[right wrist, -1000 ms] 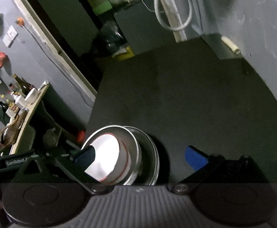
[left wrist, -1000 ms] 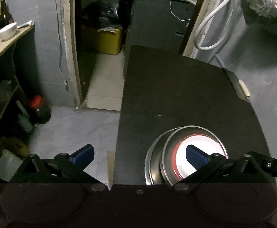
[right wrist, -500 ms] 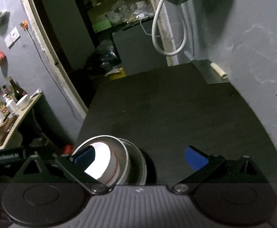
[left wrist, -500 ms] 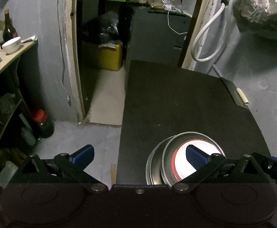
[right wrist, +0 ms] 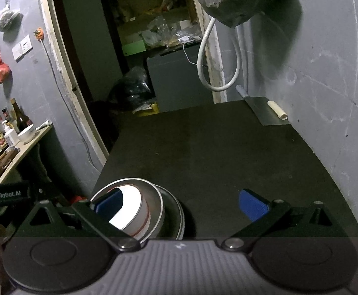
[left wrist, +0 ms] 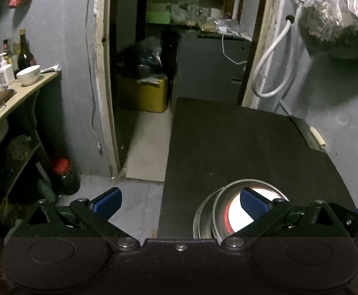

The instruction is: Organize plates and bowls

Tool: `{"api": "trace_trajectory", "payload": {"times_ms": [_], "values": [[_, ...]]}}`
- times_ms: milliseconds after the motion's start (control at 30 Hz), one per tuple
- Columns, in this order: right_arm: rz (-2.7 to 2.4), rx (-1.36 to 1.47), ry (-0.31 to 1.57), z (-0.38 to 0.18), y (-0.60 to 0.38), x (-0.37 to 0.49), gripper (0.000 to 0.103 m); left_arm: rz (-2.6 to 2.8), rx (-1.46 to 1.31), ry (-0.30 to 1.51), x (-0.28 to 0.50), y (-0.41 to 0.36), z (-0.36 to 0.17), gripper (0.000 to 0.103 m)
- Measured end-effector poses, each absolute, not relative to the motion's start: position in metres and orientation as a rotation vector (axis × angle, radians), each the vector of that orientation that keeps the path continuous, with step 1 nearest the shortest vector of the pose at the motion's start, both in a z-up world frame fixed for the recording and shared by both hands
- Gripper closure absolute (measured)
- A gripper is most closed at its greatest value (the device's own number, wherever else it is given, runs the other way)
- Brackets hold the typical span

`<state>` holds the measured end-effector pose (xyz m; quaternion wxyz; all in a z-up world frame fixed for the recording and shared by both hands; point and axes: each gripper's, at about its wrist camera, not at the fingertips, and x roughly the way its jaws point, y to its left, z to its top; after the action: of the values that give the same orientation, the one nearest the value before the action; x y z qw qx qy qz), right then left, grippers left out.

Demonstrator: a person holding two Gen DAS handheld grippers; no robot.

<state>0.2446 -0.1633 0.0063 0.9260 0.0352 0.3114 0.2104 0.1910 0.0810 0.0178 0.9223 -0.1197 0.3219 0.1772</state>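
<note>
A stack of dishes stands at the near left corner of the dark table [left wrist: 240, 147]: a white bowl with a red rim [left wrist: 237, 217] sits inside a metal bowl [left wrist: 221, 196], on a metal plate [left wrist: 198, 217]. The same stack shows in the right wrist view, with the white bowl [right wrist: 132, 211], the metal bowl [right wrist: 154, 204] and the plate [right wrist: 179, 216]. My left gripper [left wrist: 180, 202] is open and empty, its right finger above the stack. My right gripper [right wrist: 181, 202] is open and empty, its left finger over the stack.
A cleaver [right wrist: 264, 110] with a pale handle lies at the table's far right by the grey wall. A side shelf [left wrist: 19, 93] at left holds bottles and a white bowl [left wrist: 29, 75]. A doorway [left wrist: 142, 73] opens beyond the table. A bag [left wrist: 336, 19] hangs overhead.
Both grippers have pulled back and tilted up from the stack, so the stack sits lower in both views and more of the room shows. The stack has not moved.
</note>
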Motion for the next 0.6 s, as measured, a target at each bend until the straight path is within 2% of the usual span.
{"api": "trace_trajectory", "payload": {"times_ms": [600], "values": [[0.360,0.009,0.607,0.024,-0.146,0.208,0.000,0.274,-0.224,0.614,0.165,0.090,0.019,0.001]]}}
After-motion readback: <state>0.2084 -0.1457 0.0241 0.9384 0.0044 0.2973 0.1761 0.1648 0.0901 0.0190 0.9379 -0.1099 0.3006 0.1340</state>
